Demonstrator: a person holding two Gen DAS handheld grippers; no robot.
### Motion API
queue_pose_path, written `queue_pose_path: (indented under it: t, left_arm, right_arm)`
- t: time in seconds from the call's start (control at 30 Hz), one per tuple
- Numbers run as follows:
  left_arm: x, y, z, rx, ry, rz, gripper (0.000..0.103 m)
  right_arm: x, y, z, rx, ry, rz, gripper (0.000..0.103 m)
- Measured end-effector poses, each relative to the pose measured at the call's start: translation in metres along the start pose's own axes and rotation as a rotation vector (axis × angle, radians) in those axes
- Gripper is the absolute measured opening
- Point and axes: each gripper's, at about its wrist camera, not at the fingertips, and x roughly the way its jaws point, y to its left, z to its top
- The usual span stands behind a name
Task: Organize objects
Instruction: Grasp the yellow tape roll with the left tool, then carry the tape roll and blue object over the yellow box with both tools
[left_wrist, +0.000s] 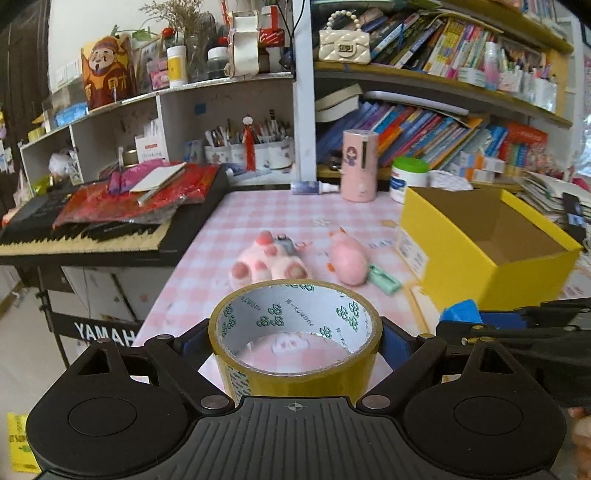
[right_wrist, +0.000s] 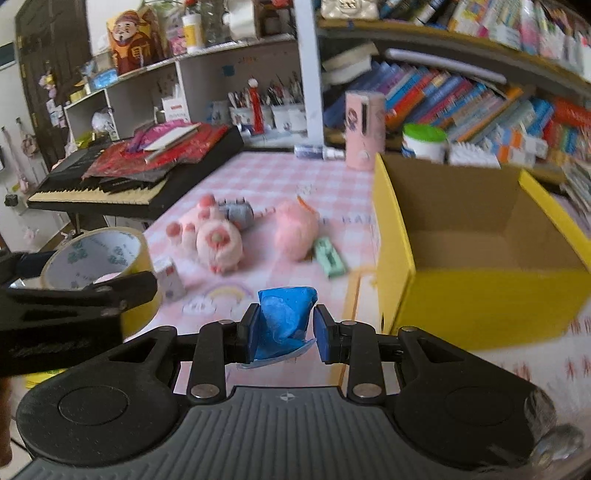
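My left gripper (left_wrist: 295, 339) is shut on a roll of yellow-brown packing tape (left_wrist: 295, 376), held above the near edge of the pink checked table (left_wrist: 258, 210); the roll also shows in the right wrist view (right_wrist: 92, 258). My right gripper (right_wrist: 284, 328) is shut on a crumpled blue packet (right_wrist: 284, 317), also seen in the left wrist view (left_wrist: 461, 314). An open yellow cardboard box (left_wrist: 517, 273) stands empty at the right (right_wrist: 480, 302). On the table lie a pink paw plush (left_wrist: 266, 264), a pink pig plush (left_wrist: 347, 262) and a green packet (left_wrist: 384, 278).
A Yamaha keyboard (left_wrist: 92, 236) piled with red bags stands left of the table. A pink cylinder (left_wrist: 358, 166), a small bottle (left_wrist: 314, 187) and a white jar (left_wrist: 410, 177) stand at the back. Bookshelves (left_wrist: 443, 122) fill the rear. A small white carton (right_wrist: 168, 277) lies near the tape.
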Motion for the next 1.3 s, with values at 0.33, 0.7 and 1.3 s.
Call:
queue_pose_path:
  t: [0.33,0.7,1.3]
  left_arm:
    - [-0.053,-0.004,-0.039,0.012,0.007,-0.093,0.092]
    - [-0.083,-0.02,-0.063,0.079,-0.007,-0.197,0.092]
    - [-0.084,-0.064,-0.057,0.214,-0.044,-0.317,0.092]
  right_arm:
    - [-0.052,0.013,-0.046,0.06,0.011,-0.054,0.028]
    - [-0.099,0.019,-0.088,0.126,0.001,-0.13,0.028]
    - [-0.136,-0.016,-0.109,0.274,-0.048,-0.249,0.028]
